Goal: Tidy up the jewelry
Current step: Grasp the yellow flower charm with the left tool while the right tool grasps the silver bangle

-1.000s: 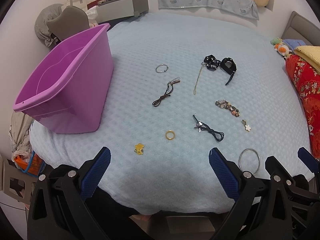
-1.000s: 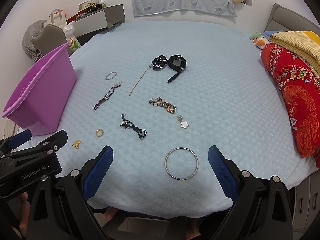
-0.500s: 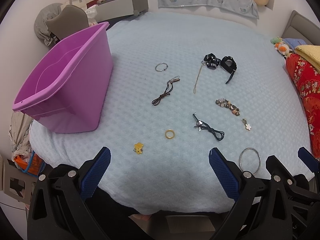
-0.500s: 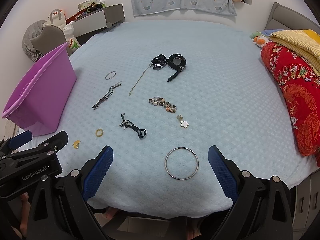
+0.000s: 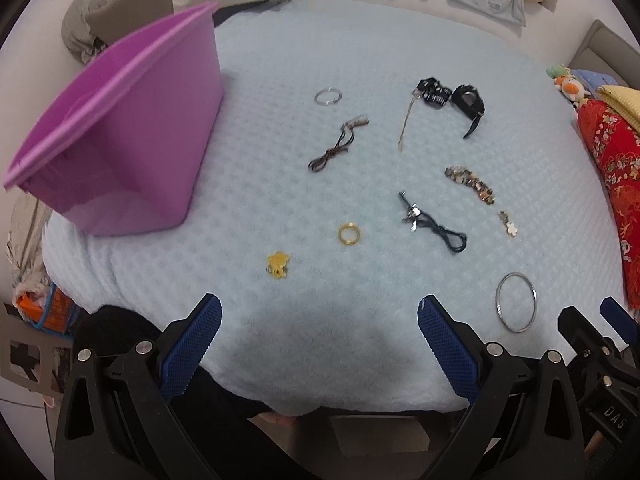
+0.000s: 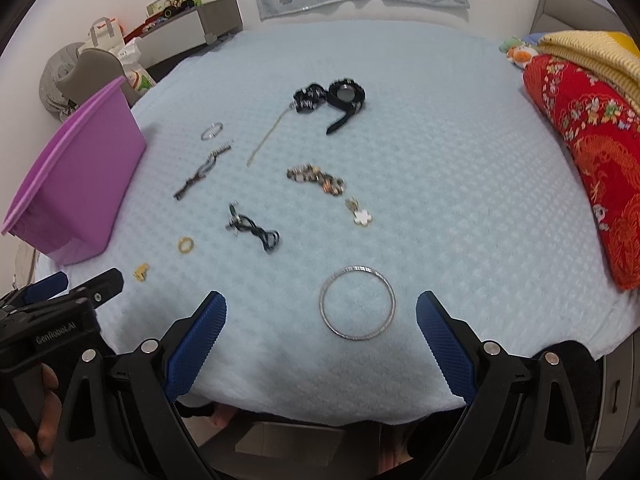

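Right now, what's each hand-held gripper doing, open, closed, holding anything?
Left hand-held gripper: open, holding nothing.
Right hand-held gripper: open, holding nothing.

Purple bin (image 5: 120, 128), pale blue waffle blanket (image 5: 280, 60)

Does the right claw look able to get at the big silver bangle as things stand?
Probably yes: the right claw is open, the silver bangle lies flat on the blanket just ahead between its fingers, with nothing over it.
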Demonstrator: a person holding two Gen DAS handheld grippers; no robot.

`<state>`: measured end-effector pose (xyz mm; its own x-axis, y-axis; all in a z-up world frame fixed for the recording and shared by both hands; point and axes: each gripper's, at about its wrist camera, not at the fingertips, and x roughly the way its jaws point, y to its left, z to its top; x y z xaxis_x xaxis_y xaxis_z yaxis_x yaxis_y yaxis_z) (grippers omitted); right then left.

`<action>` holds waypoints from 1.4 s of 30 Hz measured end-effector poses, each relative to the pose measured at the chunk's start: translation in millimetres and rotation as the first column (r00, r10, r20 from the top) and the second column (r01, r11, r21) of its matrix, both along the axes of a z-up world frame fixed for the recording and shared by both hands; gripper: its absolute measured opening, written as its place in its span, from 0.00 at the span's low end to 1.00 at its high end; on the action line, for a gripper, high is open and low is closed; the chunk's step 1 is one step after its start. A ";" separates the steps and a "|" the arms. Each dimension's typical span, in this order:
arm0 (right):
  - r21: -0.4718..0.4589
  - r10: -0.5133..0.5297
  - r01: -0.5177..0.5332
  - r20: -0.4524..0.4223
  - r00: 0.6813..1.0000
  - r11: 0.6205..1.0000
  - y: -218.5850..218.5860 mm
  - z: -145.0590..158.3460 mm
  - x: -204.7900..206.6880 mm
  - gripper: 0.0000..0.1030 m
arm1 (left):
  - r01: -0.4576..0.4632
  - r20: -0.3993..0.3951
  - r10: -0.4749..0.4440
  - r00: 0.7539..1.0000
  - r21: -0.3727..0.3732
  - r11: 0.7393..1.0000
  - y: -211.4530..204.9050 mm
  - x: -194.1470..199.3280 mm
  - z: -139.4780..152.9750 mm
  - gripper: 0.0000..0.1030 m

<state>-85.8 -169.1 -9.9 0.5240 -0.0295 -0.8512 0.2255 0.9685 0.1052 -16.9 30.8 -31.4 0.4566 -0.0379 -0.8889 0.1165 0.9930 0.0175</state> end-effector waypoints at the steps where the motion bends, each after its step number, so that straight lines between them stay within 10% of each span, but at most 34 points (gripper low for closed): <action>1: 0.000 -0.002 0.002 -0.009 1.000 1.000 -1.5 -5.4 -0.9 0.89 | -0.007 -0.009 0.007 1.000 0.000 1.000 4.6 0.3 -5.8 0.94; 42: 0.035 -0.080 0.087 -0.170 0.982 0.996 -52.0 -110.8 18.8 0.89 | -0.074 -0.069 0.073 0.995 -0.005 0.997 41.3 73.9 -105.0 0.94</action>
<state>-66.9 -221.1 -120.7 0.3701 -0.0294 -0.9285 0.3230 0.9412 0.0990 57.0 72.1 -136.4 0.3960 -0.0129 -0.9181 0.0440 0.9990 0.0049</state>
